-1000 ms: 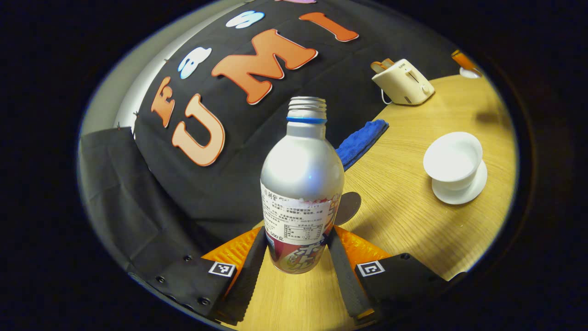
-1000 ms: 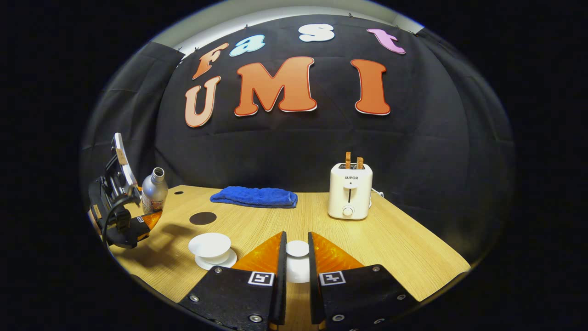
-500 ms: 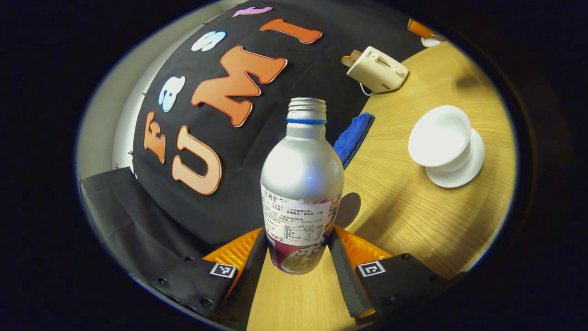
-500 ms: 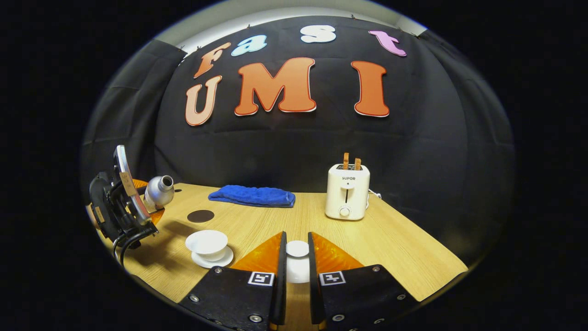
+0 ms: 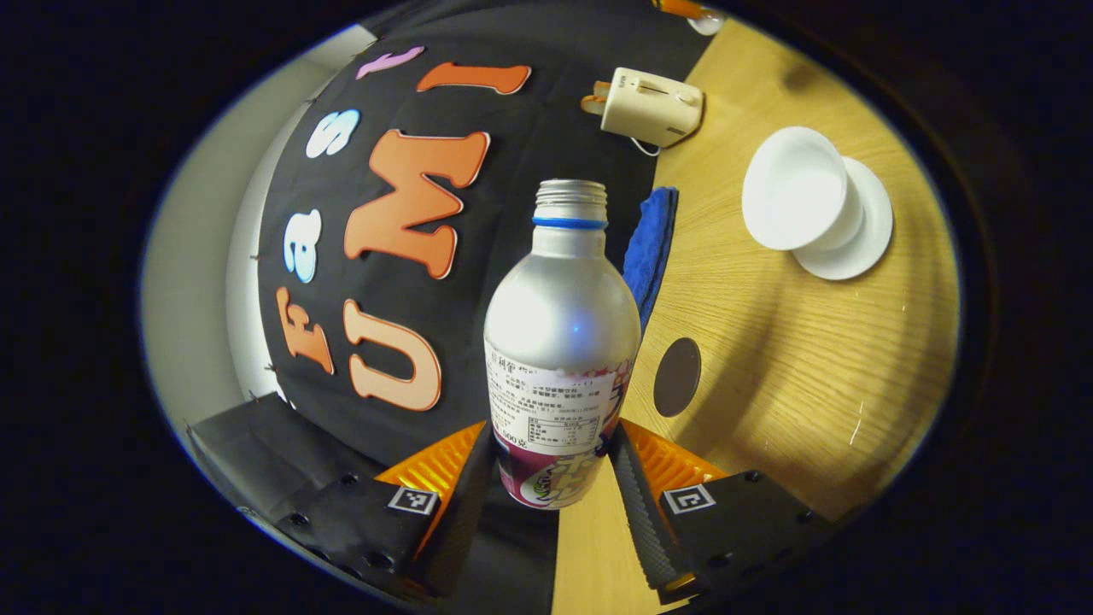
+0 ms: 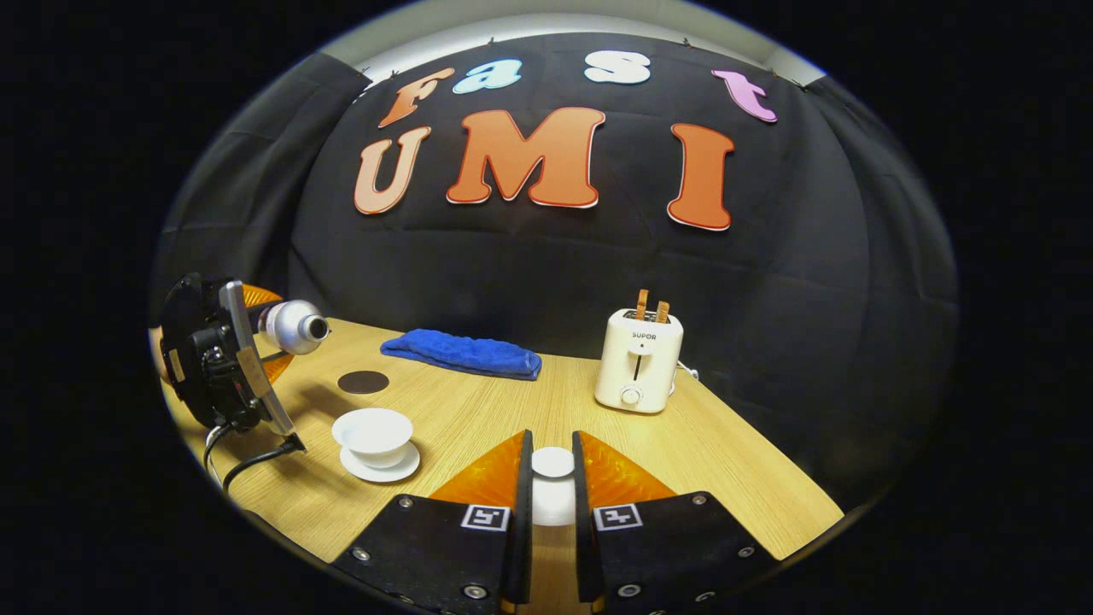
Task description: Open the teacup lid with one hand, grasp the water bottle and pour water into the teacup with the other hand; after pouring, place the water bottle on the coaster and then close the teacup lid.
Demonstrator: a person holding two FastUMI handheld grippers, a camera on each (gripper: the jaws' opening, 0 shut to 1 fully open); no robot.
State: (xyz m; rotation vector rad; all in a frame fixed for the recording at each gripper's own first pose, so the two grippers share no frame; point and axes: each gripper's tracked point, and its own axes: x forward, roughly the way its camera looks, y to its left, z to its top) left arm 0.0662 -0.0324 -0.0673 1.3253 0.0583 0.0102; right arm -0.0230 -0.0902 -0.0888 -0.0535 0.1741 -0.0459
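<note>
My left gripper [image 5: 551, 465] is shut on the silver water bottle [image 5: 561, 342], uncapped, with a blue ring at its neck. In the right gripper view that bottle [image 6: 290, 326] lies almost on its side in the air, its mouth pointing right, up and left of the teacup [image 6: 372, 430]. The open white teacup [image 5: 794, 201] sits on its white saucer [image 5: 858, 231]. A round dark coaster [image 5: 677, 377] lies on the wooden table [image 5: 794, 359]. My right gripper [image 6: 552, 483] is shut on the white teacup lid [image 6: 553, 489] and holds it above the table.
A folded blue cloth [image 6: 461, 354] lies by the back wall. A cream toaster [image 6: 638, 367] with two slices of toast stands at the back right. The left gripper's body and cable [image 6: 222, 363] hang over the table's left edge.
The left gripper has tipped the bottle from near upright to almost on its side, mouth toward the teacup. The right gripper still holds the lid in about the same place.
</note>
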